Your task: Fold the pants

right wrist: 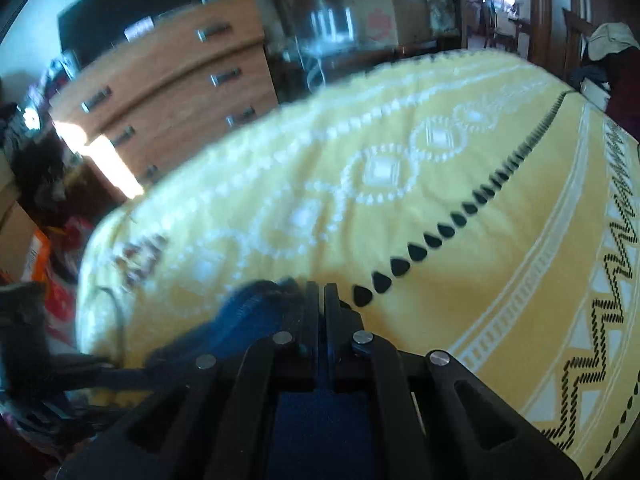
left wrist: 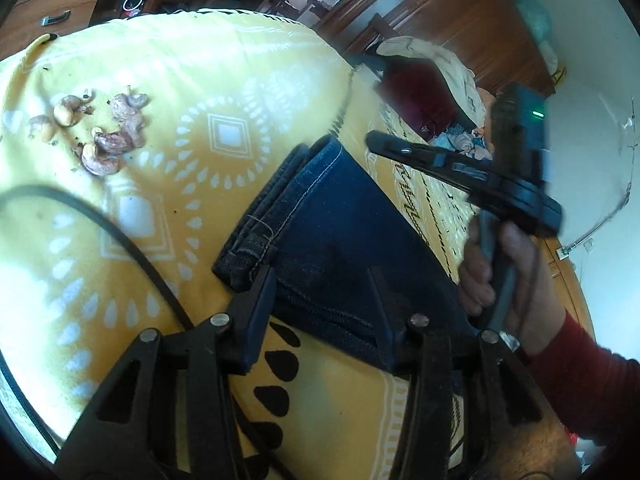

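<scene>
My left gripper (left wrist: 320, 280) stands partly open, its fingers (left wrist: 260, 300) straddling the near end of the folded jeans (left wrist: 332, 216) on the bed (left wrist: 160, 184); I can't tell whether the pads press the denim. My right gripper (right wrist: 322, 300) is pinched tight, with blue denim (right wrist: 256, 316) bunched at its left finger and showing between the jaws. In the left view it is on the right, held by a hand (left wrist: 500, 280) in a red sleeve (left wrist: 592, 380). Some cashews (left wrist: 104, 128) lie far left.

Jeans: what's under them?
The yellow blanket shows around the folded jeans, which lie on it. The left gripper straddles their near edge. What's beneath the blanket is covered.
</scene>
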The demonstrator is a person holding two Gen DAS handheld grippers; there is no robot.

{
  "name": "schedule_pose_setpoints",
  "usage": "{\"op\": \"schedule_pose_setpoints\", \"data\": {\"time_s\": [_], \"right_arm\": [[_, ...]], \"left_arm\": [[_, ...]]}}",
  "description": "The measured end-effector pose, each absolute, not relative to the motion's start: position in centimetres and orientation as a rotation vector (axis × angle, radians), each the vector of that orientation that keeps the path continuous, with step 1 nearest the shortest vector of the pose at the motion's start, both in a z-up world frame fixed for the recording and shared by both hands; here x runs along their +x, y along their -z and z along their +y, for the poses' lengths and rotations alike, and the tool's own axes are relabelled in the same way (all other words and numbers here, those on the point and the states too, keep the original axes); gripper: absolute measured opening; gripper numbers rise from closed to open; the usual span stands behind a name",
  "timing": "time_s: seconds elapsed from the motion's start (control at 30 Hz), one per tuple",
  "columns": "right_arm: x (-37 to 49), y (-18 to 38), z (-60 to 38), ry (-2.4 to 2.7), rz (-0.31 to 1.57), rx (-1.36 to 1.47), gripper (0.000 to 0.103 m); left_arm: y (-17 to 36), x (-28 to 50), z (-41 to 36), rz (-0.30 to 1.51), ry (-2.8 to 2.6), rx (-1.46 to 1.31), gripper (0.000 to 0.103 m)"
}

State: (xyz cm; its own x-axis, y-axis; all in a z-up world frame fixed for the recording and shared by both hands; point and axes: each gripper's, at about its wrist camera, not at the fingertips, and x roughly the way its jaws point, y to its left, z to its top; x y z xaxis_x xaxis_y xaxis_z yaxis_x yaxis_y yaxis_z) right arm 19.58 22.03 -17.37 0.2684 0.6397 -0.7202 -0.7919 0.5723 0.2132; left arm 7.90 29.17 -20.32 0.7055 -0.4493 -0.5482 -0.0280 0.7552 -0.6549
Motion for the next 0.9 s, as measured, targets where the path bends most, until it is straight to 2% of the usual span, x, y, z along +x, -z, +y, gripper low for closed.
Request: {"op": "schedule_pose_setpoints", "data": {"time_s": [0.13,0.3,0.47,0.6,0.7,0.8,0.9], "right_arm": [[17.7,19.3,22.7,-1.036,0.904,-0.224,0.005],[21.0,23.5,23.6,-0.97,1.033,-0.135,0.002],[19.5,20.8,23.6,-1.002,0.942,-0.16,0.004],[20.1,23.7,25.3,-0.995,1.044,-0.195,0.008],[19.8,22.2,24.3,-0.981,1.024,-0.186,0.01],[16.6,19.0,21.1,-1.033,0.939,-0.159,0.011],[12.0,18.7,17.4,-1.061,0.937,-0.158,0.011]], "left_arm": [[20.6,7.7,29.5,0.759,0.256,-0.689,0.046],[20.9,7.5,29.8,0.761,0.263,-0.695,0.046],[20.9,7.6,30.3,0.763,0.261,-0.71,0.046],[20.9,7.6,30.5,0.761,0.255,-0.715,0.046],[21.0,7.8,31.1,0.762,0.264,-0.76,0.047],[21.0,7.8,31.3,0.761,0.272,-0.765,0.047],[21.2,7.7,31.3,0.755,0.286,-0.748,0.047]]}}
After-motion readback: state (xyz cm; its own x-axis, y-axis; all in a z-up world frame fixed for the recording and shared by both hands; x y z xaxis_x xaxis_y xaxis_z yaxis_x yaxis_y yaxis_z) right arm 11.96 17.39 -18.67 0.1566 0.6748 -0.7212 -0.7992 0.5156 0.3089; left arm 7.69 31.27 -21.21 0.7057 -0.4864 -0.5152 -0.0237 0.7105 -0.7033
